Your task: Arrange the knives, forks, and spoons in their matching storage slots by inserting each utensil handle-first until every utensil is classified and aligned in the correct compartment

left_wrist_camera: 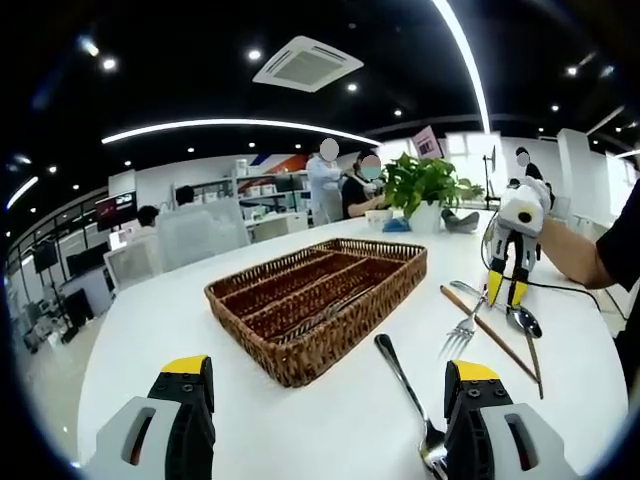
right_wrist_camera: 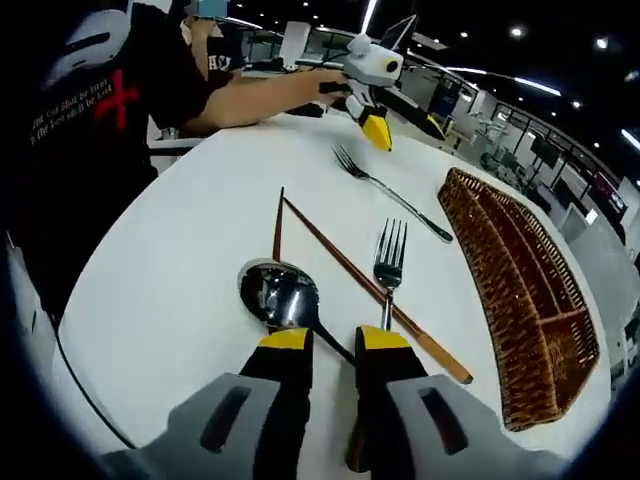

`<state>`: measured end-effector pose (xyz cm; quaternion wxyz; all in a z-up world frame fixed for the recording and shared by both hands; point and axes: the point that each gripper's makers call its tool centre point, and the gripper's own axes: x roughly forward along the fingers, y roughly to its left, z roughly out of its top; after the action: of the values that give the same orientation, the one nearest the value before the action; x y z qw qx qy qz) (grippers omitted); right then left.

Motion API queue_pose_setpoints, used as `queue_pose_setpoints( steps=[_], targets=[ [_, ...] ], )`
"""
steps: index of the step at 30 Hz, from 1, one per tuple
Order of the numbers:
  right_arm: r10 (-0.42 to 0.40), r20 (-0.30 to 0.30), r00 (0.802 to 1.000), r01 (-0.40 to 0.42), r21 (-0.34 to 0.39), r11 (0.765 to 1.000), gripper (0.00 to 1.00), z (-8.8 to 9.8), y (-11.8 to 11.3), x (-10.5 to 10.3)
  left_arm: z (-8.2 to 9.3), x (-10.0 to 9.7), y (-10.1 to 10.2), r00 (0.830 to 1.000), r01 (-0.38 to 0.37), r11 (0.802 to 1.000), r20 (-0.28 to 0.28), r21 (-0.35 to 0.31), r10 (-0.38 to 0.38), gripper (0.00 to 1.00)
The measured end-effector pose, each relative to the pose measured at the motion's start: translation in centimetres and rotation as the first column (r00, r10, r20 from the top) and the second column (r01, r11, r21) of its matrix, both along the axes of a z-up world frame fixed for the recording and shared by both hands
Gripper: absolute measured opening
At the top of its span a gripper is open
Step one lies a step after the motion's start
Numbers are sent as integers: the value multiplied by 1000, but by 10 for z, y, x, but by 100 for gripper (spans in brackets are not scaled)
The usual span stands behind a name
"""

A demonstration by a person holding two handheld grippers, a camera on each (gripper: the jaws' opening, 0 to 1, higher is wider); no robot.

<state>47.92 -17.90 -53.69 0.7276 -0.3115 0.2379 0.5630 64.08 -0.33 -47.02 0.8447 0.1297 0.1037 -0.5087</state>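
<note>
Left gripper view: wicker tray (left_wrist_camera: 300,355) sits mid-worktop (left_wrist_camera: 180,310), long slots running away from the camera. Something metallic glints in one of the nearer slots, but it is too dim to say what or how many, so at most a little is sorted. Left gripper (left_wrist_camera: 325,385) hovers low over the worktop, jaws wide apart, holding nothing; one fork (left_wrist_camera: 405,385) lies loose just inside its right jaw. Further right the right gripper (left_wrist_camera: 505,290) stands tips-down over a small cluster: second fork (left_wrist_camera: 462,330), spoon (left_wrist_camera: 522,320), pair of brown chopsticks (left_wrist_camera: 490,335). Right gripper view gives it closer: right gripper (right_wrist_camera: 335,340) has its jaws narrowed to a slim gap, one tip beside the spoon (right_wrist_camera: 275,295) bowl, the other at the fork (right_wrist_camera: 388,265) handle, with the spoon's handle running down between them. I cannot tell whether it actually clamps that handle or just straddles it. Chopsticks (right_wrist_camera: 340,260) cross under the fork; the other fork (right_wrist_camera: 385,190) lies well apart toward the left gripper (right_wrist_camera: 375,130); tray (right_wrist_camera: 520,300) is off to the side. My read: early stage. At least two forks and a spoon are unsorted on the worktop, no knife that I can make out, and the chopsticks have no obvious slot.
</note>
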Motion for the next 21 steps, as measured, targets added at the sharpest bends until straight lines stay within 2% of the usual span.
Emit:
queue_pose_setpoints(
  steps=[9, 13, 15, 17, 21],
  targets=[
    [30, 65, 997, -32, 24, 999, 4, 2, 7, 7, 3, -3, -2, 1000, 10, 1000, 12, -1, -10, 100],
    [25, 102, 994, -29, 41, 999, 1, 9, 10, 12, 4, -3, -2, 1000, 10, 1000, 15, -3, -10, 100],
    [7, 78, 997, -10, 29, 1000, 2, 7, 9, 13, 5, -3, -3, 1000, 11, 1000, 15, -5, -11, 100],
    [4, 80, 997, -6, 28, 1000, 2, 6, 10, 13, 5, -3, -3, 1000, 13, 1000, 16, -5, -13, 100],
    [-1, 31, 1000, 1, -6, 1000, 4, 0, 8, 16, 4, -3, -4, 1000, 15, 1000, 13, -6, -15, 100]
  ],
)
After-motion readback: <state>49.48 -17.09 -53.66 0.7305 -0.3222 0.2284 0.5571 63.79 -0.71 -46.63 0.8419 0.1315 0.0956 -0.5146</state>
